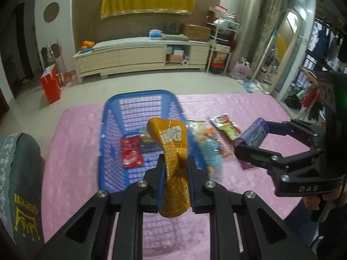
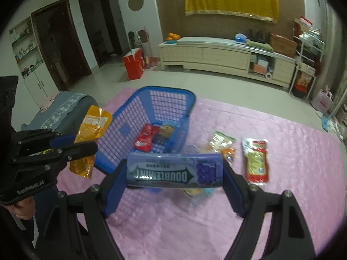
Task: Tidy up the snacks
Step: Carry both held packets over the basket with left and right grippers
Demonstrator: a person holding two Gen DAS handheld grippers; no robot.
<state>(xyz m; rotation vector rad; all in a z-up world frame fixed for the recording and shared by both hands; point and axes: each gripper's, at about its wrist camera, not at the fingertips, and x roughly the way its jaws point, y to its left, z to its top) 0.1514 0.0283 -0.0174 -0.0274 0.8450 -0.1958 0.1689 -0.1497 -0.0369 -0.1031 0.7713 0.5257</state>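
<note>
One blue basket (image 2: 151,117) is seen on the pink cloth. Two packets are counted inside it: one red packet (image 2: 145,139) and one darker packet (image 2: 166,131). One orange pouch (image 1: 173,149) and one purple Doublemint box (image 2: 173,171) are held aloft. At least three packets are counted on the cloth, among them one red-and-yellow packet (image 2: 256,160).

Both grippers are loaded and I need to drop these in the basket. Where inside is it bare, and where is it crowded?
The blue basket is bare along its near half and far end. Its middle holds the red packet and a second packet beside it. Outside, packets crowd the pink cloth right of the basket; the cloth to its left is bare.
</note>
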